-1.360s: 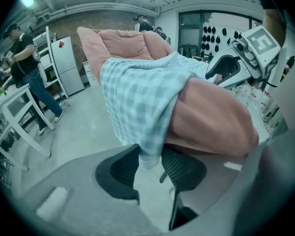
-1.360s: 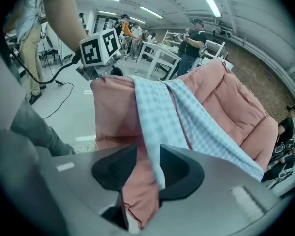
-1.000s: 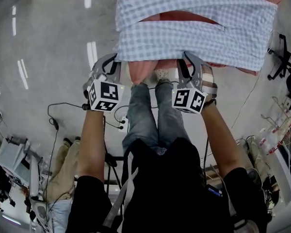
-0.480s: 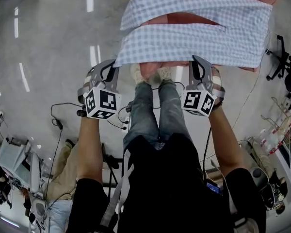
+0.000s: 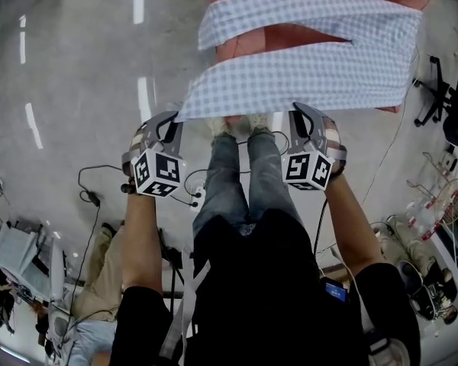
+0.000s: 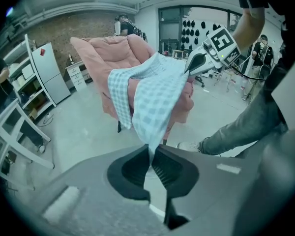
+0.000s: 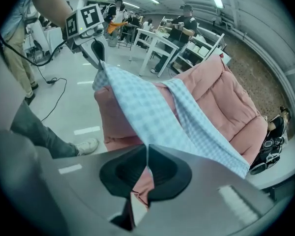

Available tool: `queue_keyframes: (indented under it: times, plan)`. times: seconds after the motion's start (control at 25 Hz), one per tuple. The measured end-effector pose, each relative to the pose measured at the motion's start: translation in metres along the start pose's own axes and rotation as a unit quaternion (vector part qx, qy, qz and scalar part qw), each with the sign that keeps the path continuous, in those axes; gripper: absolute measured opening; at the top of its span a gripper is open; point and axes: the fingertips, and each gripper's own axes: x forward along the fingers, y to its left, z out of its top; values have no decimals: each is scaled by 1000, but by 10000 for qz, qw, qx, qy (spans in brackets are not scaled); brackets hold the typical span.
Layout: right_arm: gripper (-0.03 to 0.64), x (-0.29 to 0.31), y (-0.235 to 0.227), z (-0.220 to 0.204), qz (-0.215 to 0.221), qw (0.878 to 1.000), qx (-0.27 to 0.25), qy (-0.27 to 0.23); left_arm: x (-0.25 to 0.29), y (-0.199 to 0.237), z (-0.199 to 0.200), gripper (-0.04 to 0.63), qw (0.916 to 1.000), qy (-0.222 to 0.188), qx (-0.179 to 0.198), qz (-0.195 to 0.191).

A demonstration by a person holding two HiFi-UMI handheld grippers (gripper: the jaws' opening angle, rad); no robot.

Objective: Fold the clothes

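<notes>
The left gripper (image 5: 177,119) and right gripper (image 5: 295,109) each clamp 1 near corner of the checked garment (image 5: 313,75). Its far end lies on the pink armchair (image 5: 286,38).

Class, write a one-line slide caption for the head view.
The left gripper and right gripper clamp the near edge of the blue checked cloth draped over the pink armchair.

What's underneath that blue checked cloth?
A pink armchair: its cushion shows through the gap in the cloth and at the edges. The rest of its seat is covered.
</notes>
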Motion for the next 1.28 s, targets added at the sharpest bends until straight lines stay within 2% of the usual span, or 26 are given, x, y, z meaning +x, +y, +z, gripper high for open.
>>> queue_keyframes:
  times: [0.16,0.24,0.32,0.4,0.56,0.76,0.88,1.08,1.28]
  plan:
    - [15,4,4,-10,104,9998,-90,115,11,-14,-1,20,9996,-24,-226,-152]
    - [20,6,4,-9,184,9997,-57,140,17,-21,-3,52,9986,-25,-389,-351]
    - [83,9,7,-2,366,9993,-8,113,18,-23,-7,133,9966,-71,-603,-560]
    - [126,10,11,8,567,9984,-3,13,16,-20,-8,153,9945,-154,-803,-660]
    - [133,7,6,21,689,9974,1,-189,13,-4,4,155,9937,-279,-925,-569]
    - [133,10,-13,39,646,9955,568,-391,17,24,26,143,9941,-517,-892,-345]
    - [132,12,-24,50,650,9938,723,-531,26,43,36,138,9933,-629,-950,-202]
    - [133,9,-24,63,1045,9914,571,-541,47,67,57,137,9928,-681,-955,-232]
    - [133,-6,0,37,1517,9873,299,-378,70,80,79,137,9937,-630,-901,-238]
